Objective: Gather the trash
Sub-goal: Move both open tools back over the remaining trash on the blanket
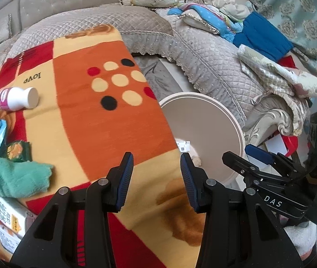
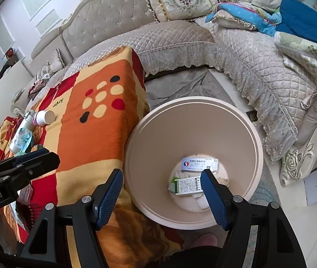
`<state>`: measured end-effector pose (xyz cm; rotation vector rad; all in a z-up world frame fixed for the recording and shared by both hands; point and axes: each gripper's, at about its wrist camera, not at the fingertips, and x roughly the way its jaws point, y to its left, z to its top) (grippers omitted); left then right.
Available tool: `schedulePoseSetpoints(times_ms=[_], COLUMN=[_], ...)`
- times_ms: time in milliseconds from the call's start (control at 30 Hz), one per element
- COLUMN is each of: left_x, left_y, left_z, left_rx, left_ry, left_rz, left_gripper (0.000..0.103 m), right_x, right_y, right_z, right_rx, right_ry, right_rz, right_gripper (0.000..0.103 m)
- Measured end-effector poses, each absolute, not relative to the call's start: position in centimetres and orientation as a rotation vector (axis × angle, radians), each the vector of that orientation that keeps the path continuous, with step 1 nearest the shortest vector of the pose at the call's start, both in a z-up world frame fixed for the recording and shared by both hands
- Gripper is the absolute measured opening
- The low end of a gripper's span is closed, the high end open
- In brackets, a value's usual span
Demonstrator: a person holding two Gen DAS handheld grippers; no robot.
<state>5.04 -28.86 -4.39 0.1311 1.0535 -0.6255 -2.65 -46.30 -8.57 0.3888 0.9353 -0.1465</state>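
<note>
Hovering agape and empty, right tongs point(image 2: 161, 197) overhang the round beige plastic bin point(image 2: 256, 147) holding discarded cartons point(image 2: 199, 164). Left tongs point(image 1: 157, 178), likewise spread and unloaded, face the orange patterned blanket-covered surface point(image 1: 104, 134). Risk: the white cylindrical bottle point(image 1: 17, 99) lies sideways and may roll if nudged.

A: The blanket point(image 1: 96, 120) looks like soft woven cloth, matt and slightly fuzzy; the green cloth point(image 1: 15, 176) is fluffier, like plush.

B: The bin point(image 2: 243, 134) is smooth beige plastic with a faint sheen; the boxes point(image 2: 199, 164) inside look like printed card; the white bottle point(image 1: 17, 99) seems smooth plastic; the sofa cover point(image 2: 258, 67) is quilted, satiny fabric.
</note>
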Motion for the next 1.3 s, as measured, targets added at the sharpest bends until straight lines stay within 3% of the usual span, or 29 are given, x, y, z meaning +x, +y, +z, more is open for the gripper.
schedulePoseSetpoints(times_ms=[1300], left_x=[4.2], left_y=[-10.0], left_z=[-1.4], left_rx=[0.028], left_ry=[0.868], left_rz=[-0.311], left_gripper=[0.042], right_x=[-1.1], right_y=[-31.6], right_z=[-3.4], right_rx=[0.174], right_ry=[0.85], right_rz=[-0.052], right_gripper=[0.074])
